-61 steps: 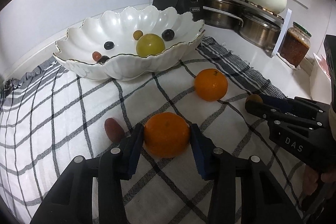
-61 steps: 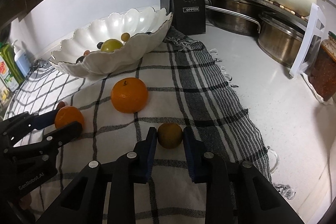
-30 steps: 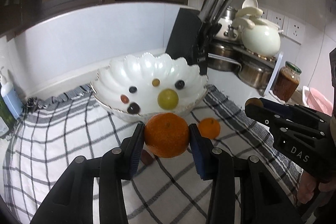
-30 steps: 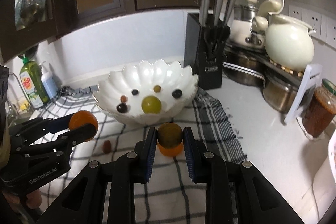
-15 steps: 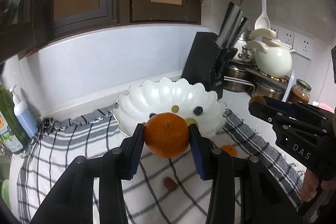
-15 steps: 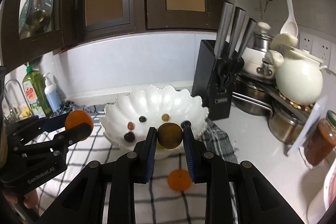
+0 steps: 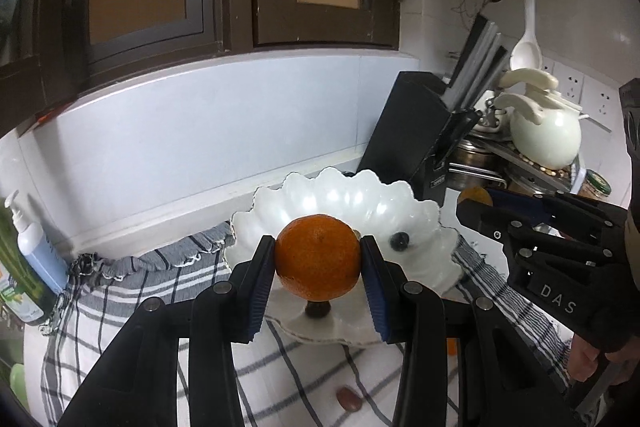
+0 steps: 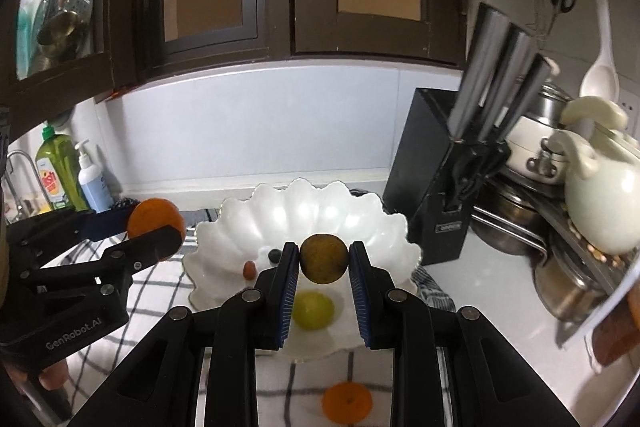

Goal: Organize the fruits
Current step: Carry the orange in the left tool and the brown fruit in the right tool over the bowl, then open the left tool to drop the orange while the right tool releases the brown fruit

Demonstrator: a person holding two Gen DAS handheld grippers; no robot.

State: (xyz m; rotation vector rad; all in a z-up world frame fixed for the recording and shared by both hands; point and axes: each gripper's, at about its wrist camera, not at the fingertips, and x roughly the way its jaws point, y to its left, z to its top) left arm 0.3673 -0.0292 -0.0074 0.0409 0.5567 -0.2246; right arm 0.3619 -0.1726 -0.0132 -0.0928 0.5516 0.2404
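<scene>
My left gripper (image 7: 319, 259) is shut on a large orange (image 7: 318, 255) and holds it in the air in front of the white scalloped bowl (image 7: 416, 211). My right gripper (image 8: 323, 258) is shut on a small brownish-green round fruit (image 8: 323, 258) above the same bowl (image 8: 256, 227). Inside the bowl lie a yellow-green fruit (image 8: 313, 309), a dark grape (image 7: 399, 240) and a small red fruit (image 8: 249, 269). A second orange (image 8: 347, 402) and a small red fruit (image 7: 349, 397) lie on the checked cloth (image 7: 132, 291) below the grippers.
A black knife block (image 8: 440, 179) stands right of the bowl, with steel pots and a cream ceramic pot (image 8: 604, 207) further right. Soap bottles (image 8: 76, 179) stand at the left by the wall. Dark cabinets hang overhead.
Both grippers have risen with their fruit and moved toward the bowl, which now sits lower and closer in both views. The cloth and the loose orange have dropped toward the bottom edge.
</scene>
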